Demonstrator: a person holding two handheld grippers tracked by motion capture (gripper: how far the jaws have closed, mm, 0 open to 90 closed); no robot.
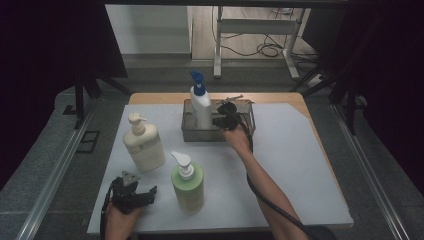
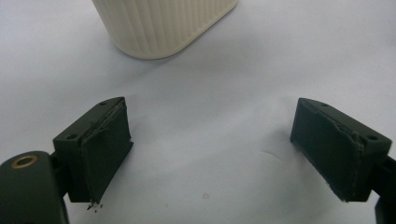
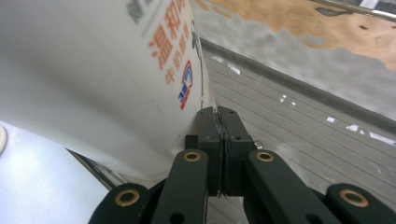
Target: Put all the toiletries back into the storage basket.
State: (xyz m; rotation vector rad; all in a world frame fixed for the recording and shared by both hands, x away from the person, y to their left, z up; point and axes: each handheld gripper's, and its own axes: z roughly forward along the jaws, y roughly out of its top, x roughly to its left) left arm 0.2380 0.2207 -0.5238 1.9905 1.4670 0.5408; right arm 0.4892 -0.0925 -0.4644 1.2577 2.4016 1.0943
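My left claw gapes over the surface; my right is pressed shut beside the white bottle.

On the pale surface (image 1: 300, 165) the metal basket (image 1: 187, 131) holds the white bottle with blue pump (image 1: 200, 102). The cream bottle (image 1: 144, 145) and green bottle (image 1: 187, 186) stand nearer me. My right claw (image 3: 222, 140) has its jaws closed together on nothing, right against the white bottle's side. My left claw (image 2: 210, 154) is spread wide and empty, just short of the cream bottle's base.
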